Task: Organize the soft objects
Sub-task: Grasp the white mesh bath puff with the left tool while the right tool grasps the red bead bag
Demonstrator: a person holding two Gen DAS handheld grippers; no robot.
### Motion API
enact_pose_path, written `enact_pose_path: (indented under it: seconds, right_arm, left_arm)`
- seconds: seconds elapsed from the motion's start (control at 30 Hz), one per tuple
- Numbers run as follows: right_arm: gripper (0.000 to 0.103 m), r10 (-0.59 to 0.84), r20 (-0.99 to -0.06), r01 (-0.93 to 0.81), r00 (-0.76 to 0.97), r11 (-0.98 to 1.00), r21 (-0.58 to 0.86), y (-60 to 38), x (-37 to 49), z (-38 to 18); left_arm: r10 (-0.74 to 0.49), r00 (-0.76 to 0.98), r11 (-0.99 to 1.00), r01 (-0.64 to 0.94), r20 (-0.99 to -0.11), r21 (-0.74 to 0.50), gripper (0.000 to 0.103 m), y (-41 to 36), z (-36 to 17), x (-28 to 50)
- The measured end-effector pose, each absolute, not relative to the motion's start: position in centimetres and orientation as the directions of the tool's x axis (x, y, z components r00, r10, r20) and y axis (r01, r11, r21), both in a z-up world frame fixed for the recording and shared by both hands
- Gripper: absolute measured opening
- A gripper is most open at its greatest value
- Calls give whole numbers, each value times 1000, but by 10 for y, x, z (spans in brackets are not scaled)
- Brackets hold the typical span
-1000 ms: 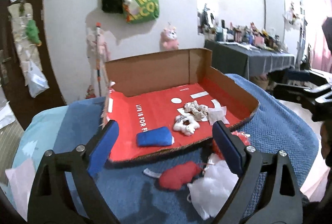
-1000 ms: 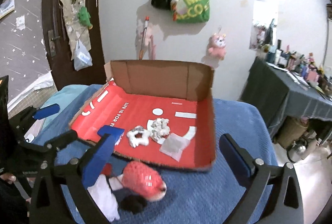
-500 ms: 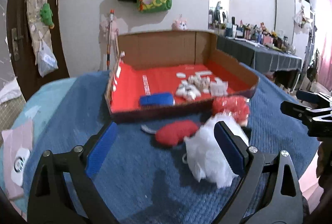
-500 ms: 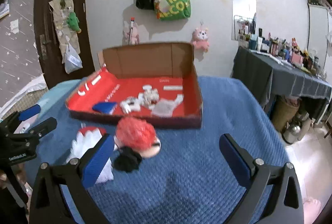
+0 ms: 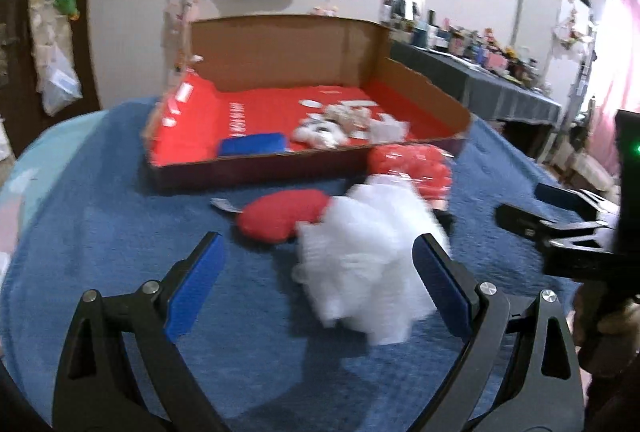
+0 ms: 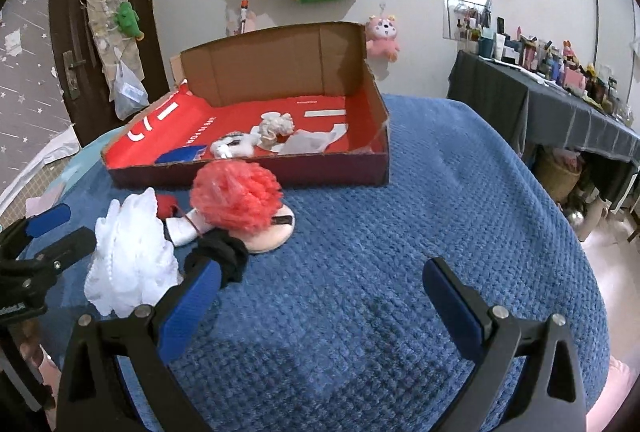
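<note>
Now my left claw (image 5: 316, 274) has dropped low, jaws wide around the white puff (image 5: 362, 252) on the blanket (image 6: 440, 192) before the box (image 6: 256, 174), ready to grab; right claw (image 6: 320, 296) open, empty.

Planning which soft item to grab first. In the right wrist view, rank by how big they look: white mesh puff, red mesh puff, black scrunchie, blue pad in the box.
1. white mesh puff and red mesh puff: alike; the white is nearer, so unsure.
2. black scrunchie.
3. blue pad: smallest, but farthest and partly hidden by the box wall.
</note>
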State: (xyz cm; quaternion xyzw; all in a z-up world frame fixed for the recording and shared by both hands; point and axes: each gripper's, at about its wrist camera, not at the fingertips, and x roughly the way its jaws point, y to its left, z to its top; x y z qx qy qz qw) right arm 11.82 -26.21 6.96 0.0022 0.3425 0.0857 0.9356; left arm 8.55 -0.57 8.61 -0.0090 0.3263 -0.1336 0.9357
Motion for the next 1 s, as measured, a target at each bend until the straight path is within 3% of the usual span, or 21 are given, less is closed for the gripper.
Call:
enact_pose_path:
  seconds: [0.37, 0.77, 0.93, 1.0]
  right_arm:
    - [103, 194, -659, -167, 726, 980, 105, -272, 131, 64]
    - [103, 323, -671, -324, 667, 937, 130, -231, 183, 71]
    - [103, 332, -697, -350, 635, 929, 123, -215, 203, 64]
    - [93, 349, -700, -362, 624, 922, 137, -213, 208, 62]
  left_arm:
    - [-266, 658, 951, 298, -705, -81, 95, -35, 56, 104]
    - [-206, 680, 962, 271, -704, -19, 98, -16, 54, 117]
    - [-235, 669, 957, 286, -706, -48, 97, -14, 55, 124]
    - [-251, 666, 955, 287, -703, -69, 93, -14, 55, 126]
